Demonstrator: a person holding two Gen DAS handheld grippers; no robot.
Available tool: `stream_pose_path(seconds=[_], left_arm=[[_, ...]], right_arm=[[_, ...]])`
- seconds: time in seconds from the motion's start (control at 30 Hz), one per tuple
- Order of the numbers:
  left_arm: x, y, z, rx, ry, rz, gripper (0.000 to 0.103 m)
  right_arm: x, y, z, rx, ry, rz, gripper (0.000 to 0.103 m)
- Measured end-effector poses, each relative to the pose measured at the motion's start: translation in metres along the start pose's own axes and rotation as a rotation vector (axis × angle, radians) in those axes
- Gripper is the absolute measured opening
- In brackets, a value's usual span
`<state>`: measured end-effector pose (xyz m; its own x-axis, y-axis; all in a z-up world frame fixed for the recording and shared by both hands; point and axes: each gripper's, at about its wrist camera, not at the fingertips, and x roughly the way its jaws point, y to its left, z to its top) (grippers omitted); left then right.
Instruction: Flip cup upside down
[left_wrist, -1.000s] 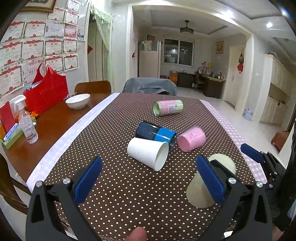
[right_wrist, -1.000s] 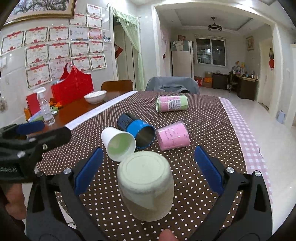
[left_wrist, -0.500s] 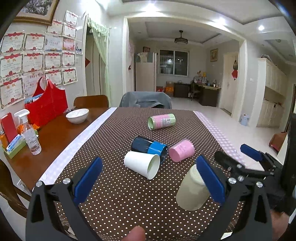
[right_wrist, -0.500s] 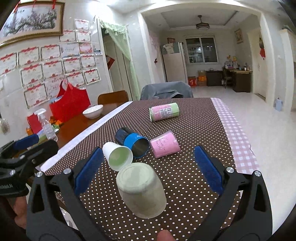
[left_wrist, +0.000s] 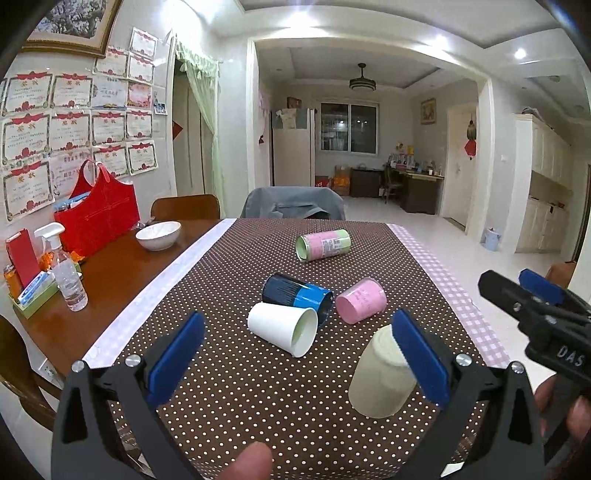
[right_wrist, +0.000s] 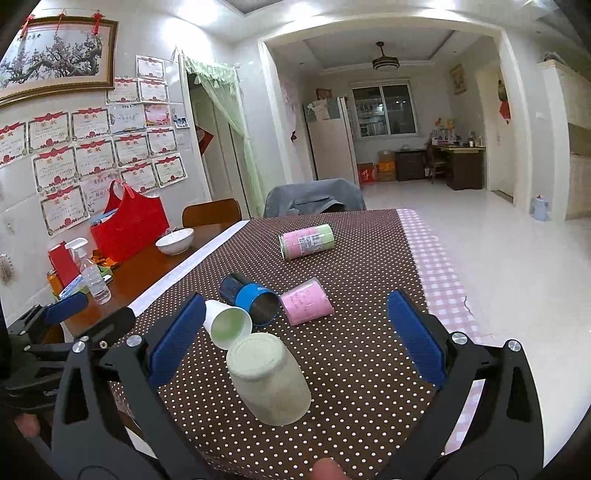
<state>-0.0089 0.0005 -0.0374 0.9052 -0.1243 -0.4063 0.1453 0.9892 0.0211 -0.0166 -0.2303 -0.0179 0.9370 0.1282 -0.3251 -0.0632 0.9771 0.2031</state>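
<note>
A pale green cup (left_wrist: 380, 380) (right_wrist: 267, 380) stands upside down on the dotted tablecloth, near the front. Behind it lie a white paper cup (left_wrist: 282, 332) (right_wrist: 227, 323), a blue cup (left_wrist: 297, 297) (right_wrist: 249, 297), a pink cup (left_wrist: 360, 301) (right_wrist: 306, 301) and a pink-and-green cup (left_wrist: 323, 243) (right_wrist: 306, 242), all on their sides. My left gripper (left_wrist: 295, 358) is open and empty, above the table's front. My right gripper (right_wrist: 293, 347) is open and empty, with the upside-down cup below and between its fingers, apart from them.
The brown dotted tablecloth (left_wrist: 236, 387) covers a wooden table (left_wrist: 110, 273). At the left stand a spray bottle (left_wrist: 66, 273), a white bowl (left_wrist: 158, 234) and a red bag (left_wrist: 96, 218). A grey-draped chair (left_wrist: 293, 203) stands at the far end.
Both grippers have pulled back and up from the table. The pale green cup stays upside down where it stood, now farther from the right gripper's fingers.
</note>
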Motion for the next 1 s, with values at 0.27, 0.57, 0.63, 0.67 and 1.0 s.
stream_pose_path(seconds=[0.27,0.57,0.63,0.67,1.0], left_arm=[[-0.0057,-0.0029,0.0001,0.016,-0.018,0.023,0.099],[-0.0084,-0.0016,0.0006,0.008,-0.026,0.034,0.099],[-0.0081,-0.0016,0.0005,0.004,-0.026,0.033,0.099],[-0.0084,-0.0012,0.0006,0.002,-0.026,0.033,0.099],[-0.0101,-0.0006,0.0016,0.006,-0.033,0.051,0.099]], right_arm=[[-0.0025,0.0035,0.0005,-0.014,0.002,-0.012,0.097],[-0.0048,0.0074,-0.0001,-0.024,-0.004,-0.013,0.097],[-0.0050,0.0084,-0.0003,-0.026,-0.004,-0.016,0.097],[-0.0054,0.0081,-0.0003,-0.025,-0.005,-0.015,0.097],[-0.0102,0.0107,0.0035,-0.027,-0.028,-0.011,0.097]])
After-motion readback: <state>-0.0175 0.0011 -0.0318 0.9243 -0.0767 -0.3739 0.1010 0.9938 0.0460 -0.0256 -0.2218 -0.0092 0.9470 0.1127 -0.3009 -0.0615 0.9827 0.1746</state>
